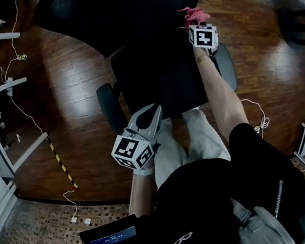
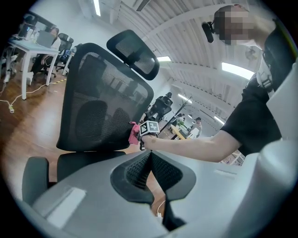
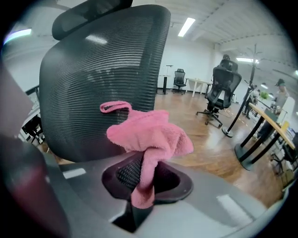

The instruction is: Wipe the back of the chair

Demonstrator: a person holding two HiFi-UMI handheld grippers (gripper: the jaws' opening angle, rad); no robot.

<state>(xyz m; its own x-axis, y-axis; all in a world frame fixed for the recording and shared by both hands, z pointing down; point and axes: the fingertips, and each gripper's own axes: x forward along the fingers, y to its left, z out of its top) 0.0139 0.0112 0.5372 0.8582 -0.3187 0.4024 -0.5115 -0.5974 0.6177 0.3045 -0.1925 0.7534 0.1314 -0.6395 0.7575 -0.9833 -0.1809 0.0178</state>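
the right gripper (image 3: 141, 179) has its fingers pinched on a fluffy pink terry cloth (image 3: 148, 131), which bunches above them in a soft wad with one loop sticking out. the left gripper (image 2: 150, 163) sits low by the person's legs, its ribbed fingers pressed together on nothing. the curved black mesh back of the office chair (image 3: 100, 79) stands upright just ahead of the cloth, with a padded black seat (image 1: 160, 77) below and a mesh headrest (image 2: 132, 56) on top. in the left gripper view the cloth sits at the back's lower side edge, though i cannot confirm contact. the mesh looks taut yet springy and will likely give under pressure. the chair may swivel on the glossy wooden floor (image 1: 72, 85), so steadying its stiff rim seems wise. the cloth is light and limp, and should wipe best pressed flat.
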